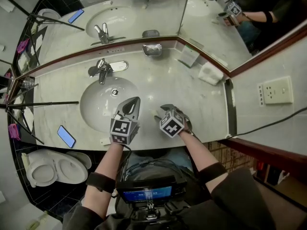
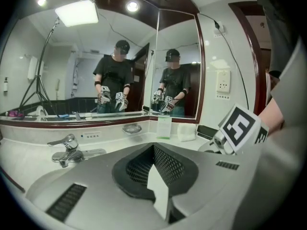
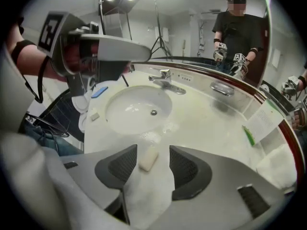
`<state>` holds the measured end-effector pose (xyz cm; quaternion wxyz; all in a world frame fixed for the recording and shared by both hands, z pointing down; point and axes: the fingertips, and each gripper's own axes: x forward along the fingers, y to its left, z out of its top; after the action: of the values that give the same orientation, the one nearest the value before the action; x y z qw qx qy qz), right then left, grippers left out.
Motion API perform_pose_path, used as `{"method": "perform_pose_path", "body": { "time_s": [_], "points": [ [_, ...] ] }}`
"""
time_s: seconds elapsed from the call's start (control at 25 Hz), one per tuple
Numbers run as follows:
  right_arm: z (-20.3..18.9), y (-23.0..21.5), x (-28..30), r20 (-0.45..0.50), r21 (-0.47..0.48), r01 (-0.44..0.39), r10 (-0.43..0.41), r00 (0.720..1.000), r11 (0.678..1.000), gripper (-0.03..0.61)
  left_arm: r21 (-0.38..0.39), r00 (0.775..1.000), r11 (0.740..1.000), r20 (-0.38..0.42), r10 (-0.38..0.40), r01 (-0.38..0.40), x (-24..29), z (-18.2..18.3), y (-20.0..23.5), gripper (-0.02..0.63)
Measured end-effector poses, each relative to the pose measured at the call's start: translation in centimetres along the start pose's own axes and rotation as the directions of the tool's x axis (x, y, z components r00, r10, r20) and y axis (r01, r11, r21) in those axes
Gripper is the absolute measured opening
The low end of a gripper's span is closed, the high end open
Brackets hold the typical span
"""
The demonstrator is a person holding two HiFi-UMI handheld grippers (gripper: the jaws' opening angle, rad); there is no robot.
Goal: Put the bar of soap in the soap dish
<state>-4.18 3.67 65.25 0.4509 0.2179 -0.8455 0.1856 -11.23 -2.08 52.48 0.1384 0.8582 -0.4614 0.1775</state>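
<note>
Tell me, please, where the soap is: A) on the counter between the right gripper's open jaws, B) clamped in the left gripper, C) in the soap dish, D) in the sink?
A: the soap lies on the counter between the right gripper's parted jaws.

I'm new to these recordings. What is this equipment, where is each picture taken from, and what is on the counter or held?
No robot: a person holds a two-jaw gripper in each hand. One picture comes from a head camera looking down at a bathroom counter; the others ride on the grippers. The left gripper is shut and empty. The right gripper is open, its jaws either side of the bar of soap on the counter, not gripping it. The soap dish stands by the mirror.
</note>
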Motion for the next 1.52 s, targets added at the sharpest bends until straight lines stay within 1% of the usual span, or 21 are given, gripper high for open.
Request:
{"method": "perform_pose_path", "body": {
  "time_s": [0.08, 0.2, 0.44, 0.6, 0.64, 0.68, 0.72, 0.84, 1.08, 1.2, 1.36, 1.44, 1.52],
  "points": [
    [-1.0, 0.8, 1.8, -0.064, -0.026, -0.004, 0.002, 0.998, 1.0, 0.245, 0.007, 1.0, 1.0, 0.0, -0.006, 0.006, 0.0, 0.0, 0.1, 0.0],
    [-2.1, 1.2, 3.8, -0.132, -0.024, 0.0, -0.004, 0.991, 1.0, 0.253, 0.009, 1.0, 1.0, 0.004, -0.015, 0.015, -0.1, -0.2, 0.4, 0.0],
    [-3.2, 1.3, 6.5, -0.204, 0.012, 0.025, -0.022, 0.979, 1.0, 0.252, -0.005, 1.0, 1.0, 0.004, -0.018, 0.018, -0.7, -1.1, 0.9, 0.0],
    [-4.1, 1.5, 7.5, -0.243, 0.035, 0.016, -0.007, 0.97, 0.999, 0.247, -0.016, 1.0, 1.0, 0.002, -0.008, 0.008, -1.2, -1.4, 1.4, 0.0],
    [-4.2, 1.5, 7.7, -0.249, 0.035, 0.013, -0.003, 0.969, 0.999, 0.242, -0.016, 1.0, 1.0, 0.001, -0.005, 0.005, -1.2, -1.5, 1.6, 0.0],
    [-4.4, 1.5, 7.8, -0.252, 0.034, 0.012, -0.003, 0.968, 0.999, 0.221, -0.017, 1.0, 1.0, 0.0, -0.003, 0.003, -1.2, -1.5, 1.7, 0.0],
    [-4.5, 1.4, 7.8, -0.255, 0.03, 0.014, -0.006, 0.967, 0.999, 0.184, -0.017, 1.0, 1.0, -0.002, -0.001, 0.001, -1.2, -1.6, 1.7, 0.0],
    [-4.6, 1.3, 7.8, -0.261, 0.015, 0.008, -0.003, 0.965, 1.0, 0.15, -0.017, 1.0, 1.0, -0.005, 0.0, 0.0, -1.1, -1.6, 1.7, 0.0],
    [-4.7, 1.0, 7.4, -0.263, 0.012, 0.0, 0.003, 0.965, 1.0, 0.146, -0.013, 1.0, 1.0, -0.014, -0.008, 0.007, -0.8, -1.9, 1.3, 0.0],
    [-3.5, 0.0, 6.6, -0.227, 0.006, 0.024, -0.022, 0.974, 1.0, 0.146, -0.01, 1.0, 1.0, -0.015, -0.007, 0.007, -0.9, -1.9, 1.3, 0.0],
    [-2.4, -1.1, 5.6, -0.193, 0.046, 0.031, -0.022, 0.981, 0.998, 0.146, -0.01, 1.0, 1.0, -0.014, -0.005, 0.005, -1.0, -1.6, 1.4, 0.0],
    [-1.1, -2.1, 4.5, -0.151, 0.061, 0.046, -0.036, 0.988, 0.997, 0.146, -0.012, 1.0, 1.0, -0.008, -0.003, 0.003, -0.9, -1.3, 1.4, 0.0],
    [0.8, -3.5, 2.7, -0.094, 0.063, 0.078, -0.072, 0.993, 0.995, 0.146, -0.011, 1.0, 1.0, 0.001, -0.002, 0.002, -0.9, -1.0, 1.3, 0.0]
  ]
}}
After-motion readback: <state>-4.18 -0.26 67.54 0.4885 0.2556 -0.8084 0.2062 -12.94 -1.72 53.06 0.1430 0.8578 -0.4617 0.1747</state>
